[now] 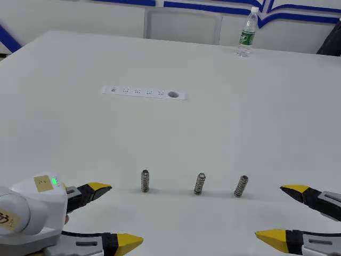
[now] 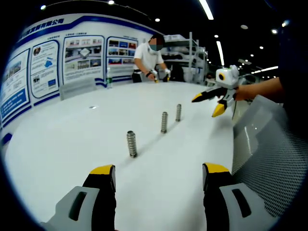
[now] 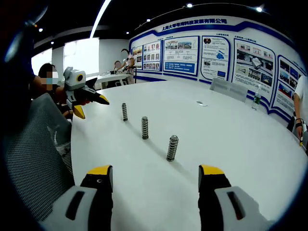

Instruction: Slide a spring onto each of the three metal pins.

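Observation:
Three upright metal pins stand in a row on the white table (image 1: pixel 224 122), each wearing a spring: left pin (image 1: pixel 145 181), middle pin (image 1: pixel 200 183), right pin (image 1: pixel 241 186). In the left gripper view the nearest spring-covered pin (image 2: pixel 131 143) is ahead, with two more behind it (image 2: pixel 164 122) (image 2: pixel 178 112). My left gripper (image 1: pixel 118 213) (image 2: pixel 157 174) is open at the lower left, nothing between its yellow tips. My right gripper (image 1: pixel 277 210) (image 3: pixel 155 174) is open at the lower right, facing the nearest spring (image 3: pixel 172 147). Each gripper shows in the other's view (image 2: pixel 211 102) (image 3: pixel 91 105).
A white power strip (image 1: pixel 144 92) lies mid-table. A water bottle (image 1: pixel 246 33) stands at the far edge beside a chair back (image 1: pixel 184 25). A mesh chair (image 3: pixel 33 149) sits close to the table edge. People stand in the background (image 2: pixel 150 60).

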A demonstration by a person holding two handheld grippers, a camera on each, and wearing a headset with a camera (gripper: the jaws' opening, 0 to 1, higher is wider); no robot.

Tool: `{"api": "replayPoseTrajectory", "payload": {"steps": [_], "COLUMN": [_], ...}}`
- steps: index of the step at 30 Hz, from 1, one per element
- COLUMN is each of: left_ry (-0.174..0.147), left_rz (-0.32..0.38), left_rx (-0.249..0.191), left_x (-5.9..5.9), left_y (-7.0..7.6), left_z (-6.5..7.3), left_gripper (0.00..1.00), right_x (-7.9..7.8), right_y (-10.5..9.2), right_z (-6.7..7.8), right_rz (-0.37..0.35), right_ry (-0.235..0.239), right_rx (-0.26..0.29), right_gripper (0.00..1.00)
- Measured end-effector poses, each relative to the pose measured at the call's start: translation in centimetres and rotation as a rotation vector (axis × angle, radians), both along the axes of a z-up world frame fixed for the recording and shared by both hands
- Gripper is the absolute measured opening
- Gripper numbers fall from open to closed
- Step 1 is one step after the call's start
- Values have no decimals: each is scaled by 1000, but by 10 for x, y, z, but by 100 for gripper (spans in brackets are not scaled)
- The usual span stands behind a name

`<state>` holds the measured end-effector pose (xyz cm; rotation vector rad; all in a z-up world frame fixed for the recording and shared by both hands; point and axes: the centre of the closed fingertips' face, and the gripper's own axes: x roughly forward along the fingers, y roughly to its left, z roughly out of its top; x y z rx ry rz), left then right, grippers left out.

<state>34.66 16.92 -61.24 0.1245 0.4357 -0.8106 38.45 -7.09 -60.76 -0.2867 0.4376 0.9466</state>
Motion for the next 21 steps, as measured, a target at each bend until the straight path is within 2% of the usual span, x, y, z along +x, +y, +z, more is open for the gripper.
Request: {"api": "replayPoseTrajectory", "payload": {"steps": [14, 21], "left_ry": [-5, 4], "left_rz": [10, 15], "left_rx": [-2, 0], "left_x": [5, 4], "left_y": [5, 6], "left_z": [-8, -12], "left_gripper": [79, 79], "right_x": [4, 4], "right_y": [0, -2], "right_z": [-6, -6], "right_rz": [-1, -8], "right_ry": [14, 19], "right_rx": [13, 17], "right_gripper": [75, 75]}}
